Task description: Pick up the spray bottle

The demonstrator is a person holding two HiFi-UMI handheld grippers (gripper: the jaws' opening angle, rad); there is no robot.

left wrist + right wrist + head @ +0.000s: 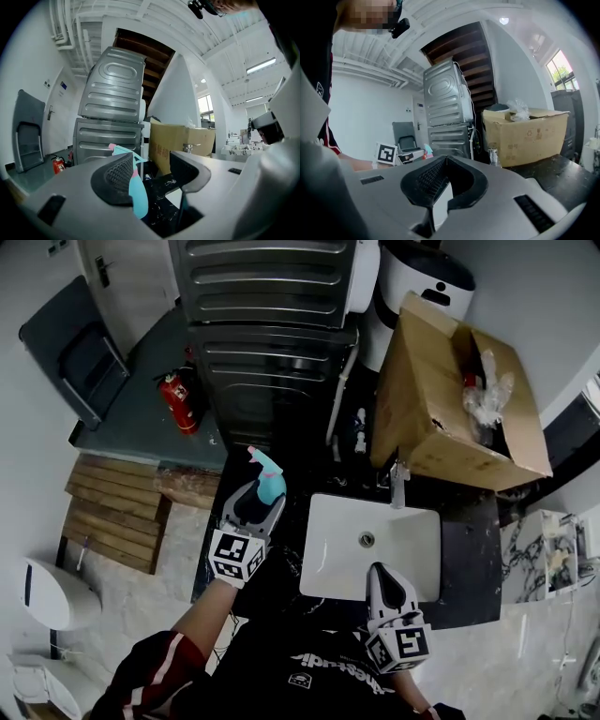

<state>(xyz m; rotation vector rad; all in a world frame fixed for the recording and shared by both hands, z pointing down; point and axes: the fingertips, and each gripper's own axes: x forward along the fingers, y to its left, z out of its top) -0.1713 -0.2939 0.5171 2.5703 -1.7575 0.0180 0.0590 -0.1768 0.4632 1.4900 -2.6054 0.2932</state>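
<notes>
The spray bottle (269, 476) is teal with a pink trigger and nozzle, and it stands on the black counter left of the sink. My left gripper (260, 495) is open around it. In the left gripper view the spray bottle (137, 190) lies against the left pad, with a wide gap to the right pad. My left gripper (152, 172) points level toward the metal appliances. My right gripper (382, 579) hovers over the sink's front edge; in its own view the right gripper (446, 160) is shut with nothing in it. The bottle's top (426, 151) shows far left there.
A white sink basin (412, 521) with a faucet (398, 486) is set in the black marble counter (469, 563). An open cardboard box (441, 404) stands behind it. Stacked grey metal appliances (267, 334) and a red fire extinguisher (178, 401) are further back.
</notes>
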